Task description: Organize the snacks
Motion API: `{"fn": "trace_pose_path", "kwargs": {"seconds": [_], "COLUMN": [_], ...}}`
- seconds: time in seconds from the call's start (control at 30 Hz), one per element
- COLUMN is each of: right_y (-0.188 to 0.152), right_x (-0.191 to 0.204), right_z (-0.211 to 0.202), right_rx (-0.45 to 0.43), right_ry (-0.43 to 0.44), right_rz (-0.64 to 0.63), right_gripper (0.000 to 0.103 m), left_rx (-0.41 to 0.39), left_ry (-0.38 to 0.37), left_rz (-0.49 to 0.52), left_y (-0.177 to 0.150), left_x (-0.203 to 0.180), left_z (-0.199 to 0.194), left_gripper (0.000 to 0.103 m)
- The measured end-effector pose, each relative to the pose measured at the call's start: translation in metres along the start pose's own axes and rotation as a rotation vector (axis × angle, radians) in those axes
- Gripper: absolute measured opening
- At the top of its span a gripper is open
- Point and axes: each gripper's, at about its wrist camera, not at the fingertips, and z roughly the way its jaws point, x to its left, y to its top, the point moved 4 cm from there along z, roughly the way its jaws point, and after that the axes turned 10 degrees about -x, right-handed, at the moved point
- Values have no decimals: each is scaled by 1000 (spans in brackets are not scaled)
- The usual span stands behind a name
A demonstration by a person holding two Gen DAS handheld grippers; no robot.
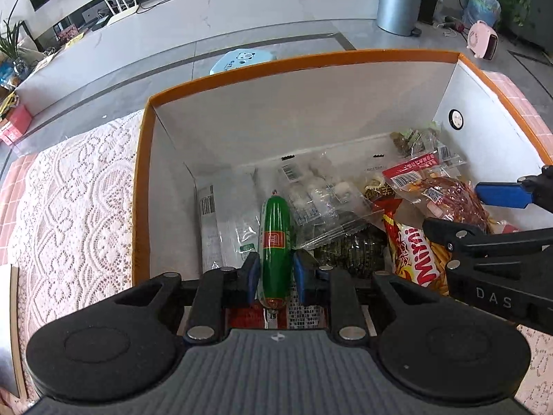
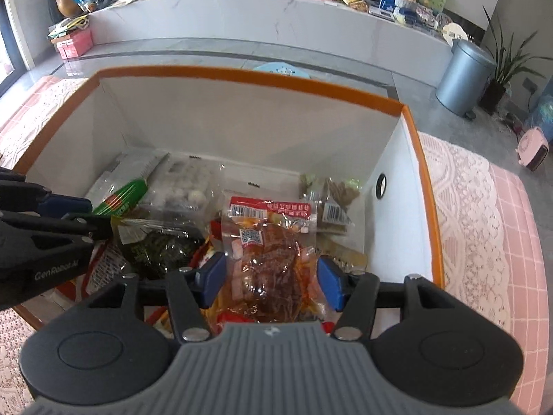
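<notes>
While left claw point(image 1: 275, 273) grips green sausage point(image 1: 274, 242) lengthwise, right claw point(image 2: 270, 278) straddles meat packet point(image 2: 273, 259), unclamped.

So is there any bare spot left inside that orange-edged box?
Hardly: snack packets cover the box floor. A bare strip shows along the right wall, beside the brown meat packet. Crowding is worst mid-floor, around the green sausage.

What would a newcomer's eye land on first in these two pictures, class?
Probably the orange-rimmed box filling both views, snack packets heaped on its floor. Then the green sausage clamped in the left gripper, and the clear packet of reddish-brown meat between the right gripper's blue pads.
</notes>
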Motion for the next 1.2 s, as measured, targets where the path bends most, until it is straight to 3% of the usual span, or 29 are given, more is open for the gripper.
{"fn": "trace_pose_path", "kwargs": {"seconds": [0.13, 0.3, 0.53, 0.87, 1.2], "right_y": [-1, -3, 2, 2, -32], "right_x": [2, 5, 3, -13, -12], "right_z": [-5, -13, -38, -112, -214], "right_rx": [-4, -20, -66, -220, -417], "right_ry": [-3, -8, -24, -24, -59], "right_rz": [-9, -33, -52, 9, 4], "right_gripper": [60, 60, 74, 87, 96], "left_rx": [-17, -45, -128, -293, -522], "left_ry": [-16, -26, -46, -51, 31], "left_rz": [-7, -10, -28, -95, -26], "left_y": [3, 1, 4, 0, -31], "left_x": [-1, -3, -5, -7, -24], "left_z": [-3, -14, -48, -114, -188], "left_gripper": [35, 56, 75, 78, 82]}}
